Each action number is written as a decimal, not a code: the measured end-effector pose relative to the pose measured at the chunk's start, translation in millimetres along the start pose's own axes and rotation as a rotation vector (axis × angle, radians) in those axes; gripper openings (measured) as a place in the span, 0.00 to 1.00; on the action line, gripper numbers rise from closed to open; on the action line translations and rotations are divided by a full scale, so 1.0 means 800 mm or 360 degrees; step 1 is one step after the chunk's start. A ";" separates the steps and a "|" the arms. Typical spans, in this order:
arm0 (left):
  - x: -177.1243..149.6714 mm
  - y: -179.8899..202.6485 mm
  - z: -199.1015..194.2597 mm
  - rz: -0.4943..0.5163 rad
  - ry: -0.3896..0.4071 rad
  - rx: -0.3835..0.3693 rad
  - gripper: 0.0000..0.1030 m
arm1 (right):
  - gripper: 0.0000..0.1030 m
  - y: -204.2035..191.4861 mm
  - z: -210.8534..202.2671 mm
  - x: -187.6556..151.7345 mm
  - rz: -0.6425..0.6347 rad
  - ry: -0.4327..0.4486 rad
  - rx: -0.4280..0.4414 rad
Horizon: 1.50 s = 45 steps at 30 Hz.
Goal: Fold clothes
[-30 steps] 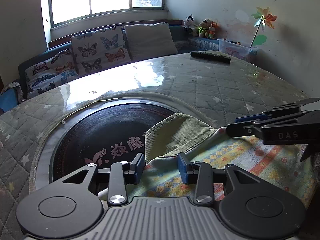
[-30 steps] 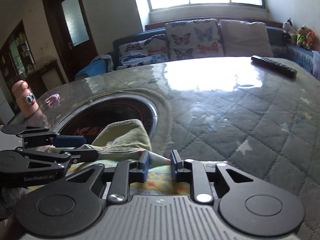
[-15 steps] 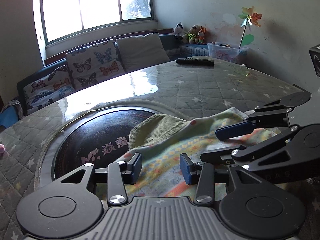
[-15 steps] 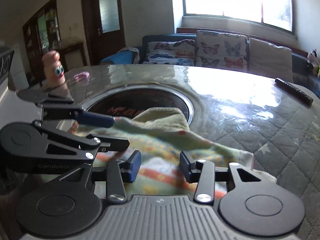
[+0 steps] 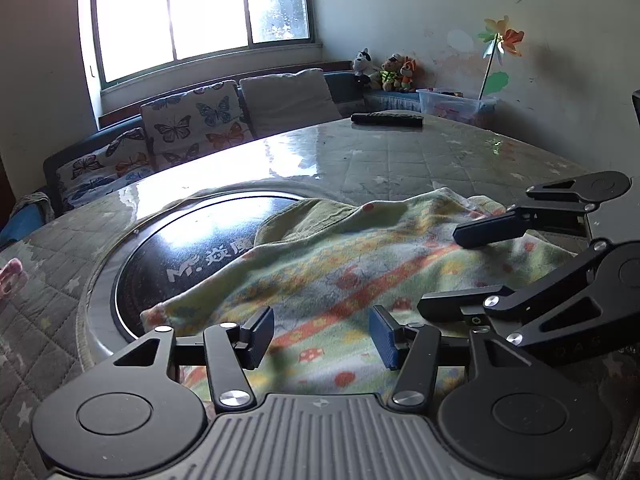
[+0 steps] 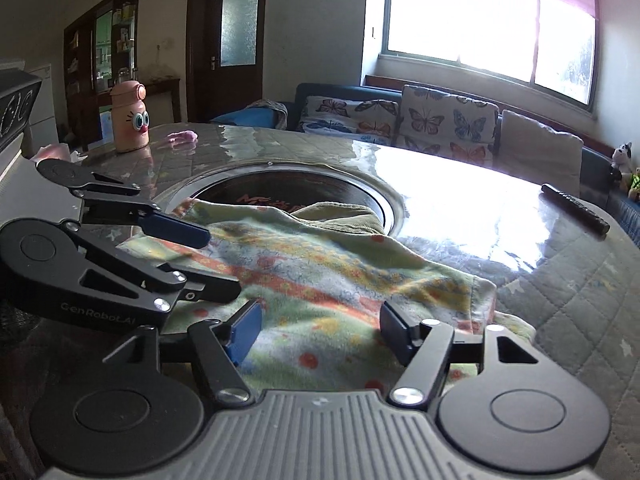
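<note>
A small fleece garment (image 5: 360, 264) with orange, yellow and blue stripes and a green corduroy lining lies folded on the table, partly over the black round hotplate (image 5: 180, 256). It also shows in the right wrist view (image 6: 320, 276). My left gripper (image 5: 322, 338) is open and empty just above the garment's near edge. My right gripper (image 6: 318, 330) is open and empty above the near edge too. Each gripper shows in the other's view, the right one (image 5: 460, 270) at the right, the left one (image 6: 216, 262) at the left, both open.
A black remote (image 5: 386, 119) lies at the table's far side. A peach cartoon bottle (image 6: 129, 117) and a pink item (image 6: 182, 136) stand at the far left. A butterfly-cushion sofa (image 5: 192, 124) runs under the window. The quilted table cover (image 6: 580, 280) is glossy.
Both grippers have opened wider and pulled back from the garment, which now lies flat and spread. The cameras have swung apart, and each gripper has shifted outward.
</note>
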<state>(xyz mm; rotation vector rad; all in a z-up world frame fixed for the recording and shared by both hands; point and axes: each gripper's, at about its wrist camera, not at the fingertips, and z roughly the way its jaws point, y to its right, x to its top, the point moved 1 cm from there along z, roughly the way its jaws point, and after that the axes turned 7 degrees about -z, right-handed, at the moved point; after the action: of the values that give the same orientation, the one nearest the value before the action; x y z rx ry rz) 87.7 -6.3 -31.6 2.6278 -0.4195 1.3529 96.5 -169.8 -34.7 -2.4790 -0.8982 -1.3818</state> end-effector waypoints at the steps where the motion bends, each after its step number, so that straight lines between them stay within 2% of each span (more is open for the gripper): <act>1: -0.003 0.000 -0.003 -0.0004 0.0003 0.0004 0.56 | 0.75 0.000 -0.001 -0.001 0.0001 0.0003 0.0007; 7: -0.018 -0.004 -0.018 -0.0064 0.0015 0.0030 0.62 | 0.83 -0.004 -0.009 -0.011 -0.0012 0.0006 0.0014; 17: -0.040 -0.017 -0.041 -0.0147 0.0027 0.0063 0.74 | 1.00 0.014 -0.008 -0.021 0.0138 -0.0031 0.0039; 20: -0.045 -0.022 -0.046 -0.0174 0.0033 0.0084 0.81 | 1.00 0.019 -0.007 -0.023 0.0174 -0.0039 0.0051; 29: -0.050 -0.031 -0.060 -0.0236 0.0066 0.0076 0.87 | 1.00 0.020 -0.004 -0.025 0.0203 -0.0062 0.0073; 32: -0.045 -0.037 -0.067 -0.0277 0.0103 0.0106 0.91 | 1.00 0.017 -0.003 -0.026 0.0182 -0.0068 0.0056; 35: -0.041 -0.042 -0.067 -0.0312 0.0112 0.0168 1.00 | 1.00 0.012 -0.002 -0.026 0.0150 -0.0070 0.0027; 40: -0.049 -0.049 -0.059 -0.0334 0.0049 0.0265 1.00 | 1.00 0.013 -0.004 -0.028 0.0163 -0.0057 0.0034; 45: -0.058 -0.059 -0.063 -0.0367 -0.0002 0.0314 1.00 | 1.00 0.012 -0.003 -0.028 0.0151 -0.0059 0.0025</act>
<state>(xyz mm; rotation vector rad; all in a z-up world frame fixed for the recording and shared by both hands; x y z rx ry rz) 38.5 60.2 -40.5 2.7269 0.0206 1.3793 91.4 -188.0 -50.0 -2.5086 -0.7840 -1.2976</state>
